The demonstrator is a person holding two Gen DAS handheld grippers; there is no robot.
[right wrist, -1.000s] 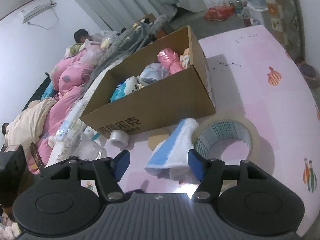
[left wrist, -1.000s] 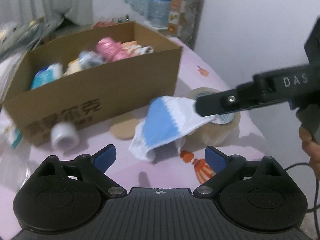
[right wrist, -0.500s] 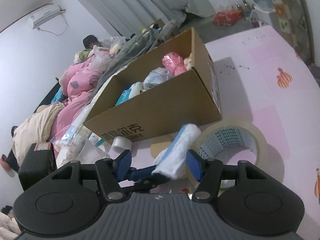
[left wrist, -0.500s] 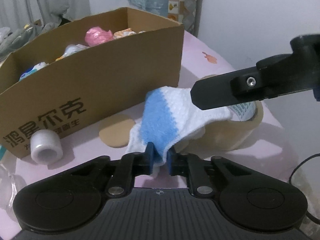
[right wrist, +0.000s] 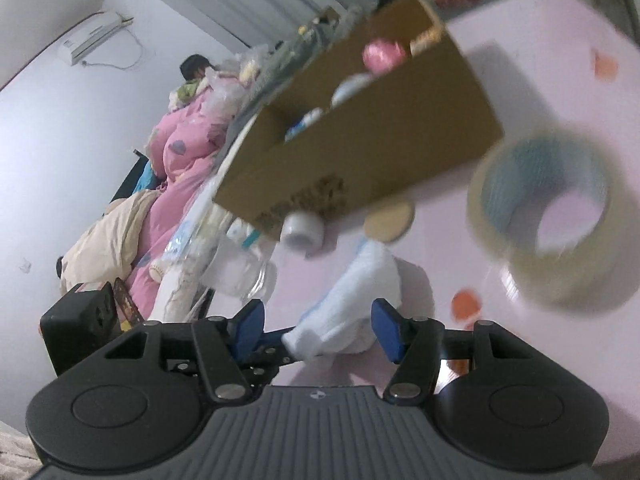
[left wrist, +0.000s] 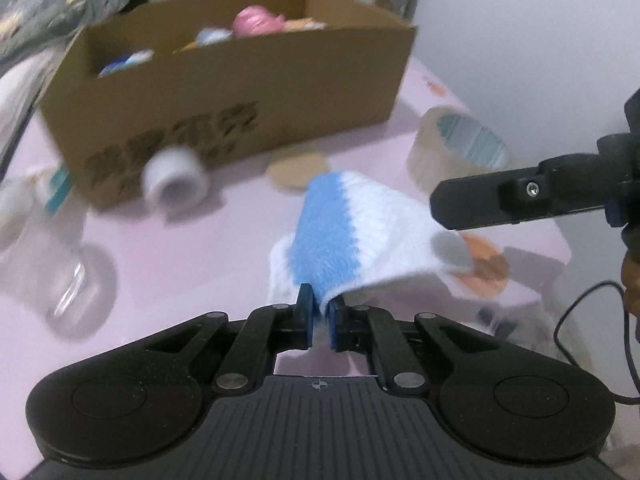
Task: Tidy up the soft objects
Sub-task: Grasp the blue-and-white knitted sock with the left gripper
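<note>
The left tongs (left wrist: 320, 312) are pressed together on the folded edge of a fluffy blue-and-white sock (left wrist: 352, 236), pinching it so the fabric tents up off the pink desk (left wrist: 192, 256) towards the right tongs (right wrist: 316, 330). Those stand half spread with the sock's white end (right wrist: 360, 284) lying between the blue pads; no pad is seen pressing on it, so the right side seems only to be steadying or lining up, perhaps to take the other end so the sock can be folded or carried flat. In the left wrist view one black finger (left wrist: 516, 196) of the right tongs reaches in from the right, just over the sock's white part. The likely destination is the open cardboard box (left wrist: 240, 120) behind, which already holds soft bundles, a pink one (left wrist: 256, 20) among them; the sock is on the desk in front of it, not yet in. Between sock and box lie a small white roll (left wrist: 176, 178), touching or nearly touching the box's front wall, and a flat round tan disc (left wrist: 298, 168); a large roll of clear packing tape (left wrist: 460, 144) sits to the right, near the sock. A clear glass or plastic vessel (left wrist: 76, 288) stands at the left, blurred. The box's near wall is tall, so I judge the sock must be lifted well clear of it, and kept off the tape roll. A cable (left wrist: 588, 320) trails at the right edge. Beyond the desk, a bed heaped with pink bedding (right wrist: 180, 152) lies out of the way.
</note>
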